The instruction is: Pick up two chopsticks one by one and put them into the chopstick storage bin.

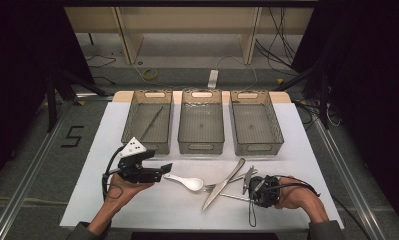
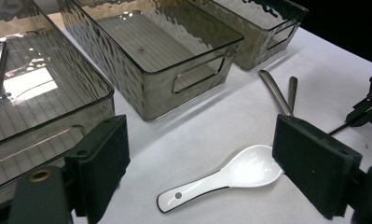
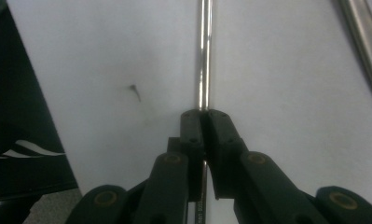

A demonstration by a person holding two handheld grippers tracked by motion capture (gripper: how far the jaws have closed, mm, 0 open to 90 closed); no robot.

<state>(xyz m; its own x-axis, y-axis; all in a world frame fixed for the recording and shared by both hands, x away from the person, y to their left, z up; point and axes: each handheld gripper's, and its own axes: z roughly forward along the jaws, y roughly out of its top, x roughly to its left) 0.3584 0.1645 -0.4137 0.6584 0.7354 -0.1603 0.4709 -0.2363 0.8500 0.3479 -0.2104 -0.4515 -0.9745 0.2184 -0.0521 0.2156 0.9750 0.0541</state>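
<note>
Steel chopstick (image 3: 203,56) lies on the white bench (image 1: 152,205), near right, pinched between the jaws of the right gripper (image 3: 203,122). To lift well, hold it firmly and level. Left gripper (image 2: 200,154) has its jaws spread over the white spoon (image 2: 230,175). A "5" (image 1: 73,136) marks the floor at left.

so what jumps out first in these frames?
Three smoky clear bins stand in a row at the far side of the white sheet; the left one holds a thin metal rod. Nearer, the right gripper is shut on a slim metal chopstick, while a white spoon lies before the open left gripper.
</note>
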